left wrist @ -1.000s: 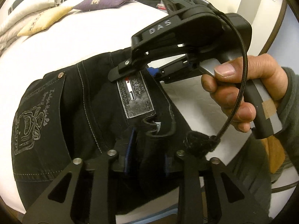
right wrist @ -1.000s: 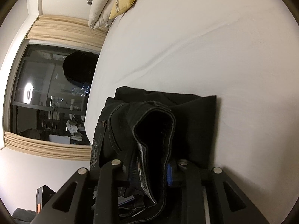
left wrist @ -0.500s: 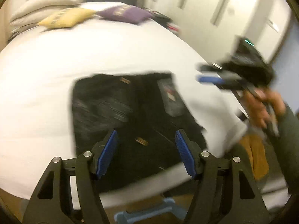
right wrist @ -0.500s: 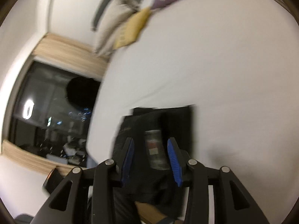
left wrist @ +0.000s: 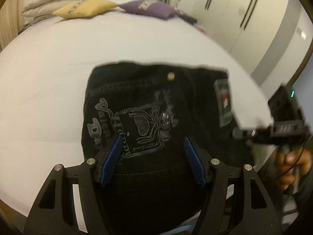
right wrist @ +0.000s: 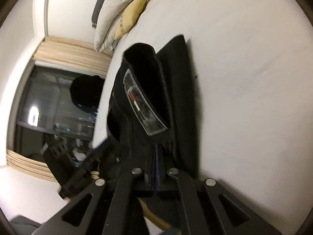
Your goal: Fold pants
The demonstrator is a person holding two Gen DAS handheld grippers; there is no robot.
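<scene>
Gripping: my right gripper [right wrist: 155, 154] is clenched on the waistband of the black pants [left wrist: 148, 117], near the patch label [right wrist: 142, 105].
Left gripper [left wrist: 152, 156]: my blue pads [left wrist: 110, 162] are spread wide above the printed back pocket [left wrist: 137, 125], holding nothing.
Pants: folded into a compact stack near the edge of the white bed [left wrist: 49, 78].
Risk: if my right gripper lifts or tugs, the top layer could peel back and undo the fold; the stack could also slide off the edge.
Hidden: motion blur smears the right side of the left view; the lower layers and legs are tucked out of sight.
</scene>
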